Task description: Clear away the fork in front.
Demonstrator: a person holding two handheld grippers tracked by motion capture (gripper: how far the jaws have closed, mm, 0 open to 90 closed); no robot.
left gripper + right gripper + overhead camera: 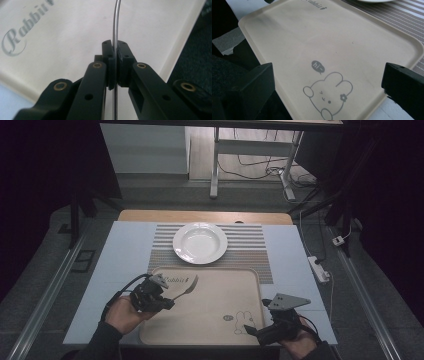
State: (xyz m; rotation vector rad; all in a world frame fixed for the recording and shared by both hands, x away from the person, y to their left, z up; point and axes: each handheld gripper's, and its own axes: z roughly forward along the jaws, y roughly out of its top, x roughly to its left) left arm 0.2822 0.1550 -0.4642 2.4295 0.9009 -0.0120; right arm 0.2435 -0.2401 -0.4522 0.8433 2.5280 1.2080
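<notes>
Fork [184, 286] pinched edge-on at the handle by left gripper [167, 292], above tray [210, 332]
Thin, stiff, slick, light; best gripped mid-handle; right gripper [252, 332] spread wide, holding nothing.

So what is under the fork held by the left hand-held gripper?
The beige tray lies under the fork, near its printed "Rabbit" lettering. The left hand-held gripper covers the handle's lower part, so the tray directly beneath the jaws is hidden.

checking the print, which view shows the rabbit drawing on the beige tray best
The right gripper view: the grey outline rabbit drawing is large and sharp there. The high view shows it tiny; the left gripper view catches just the tray's lettering.
</notes>
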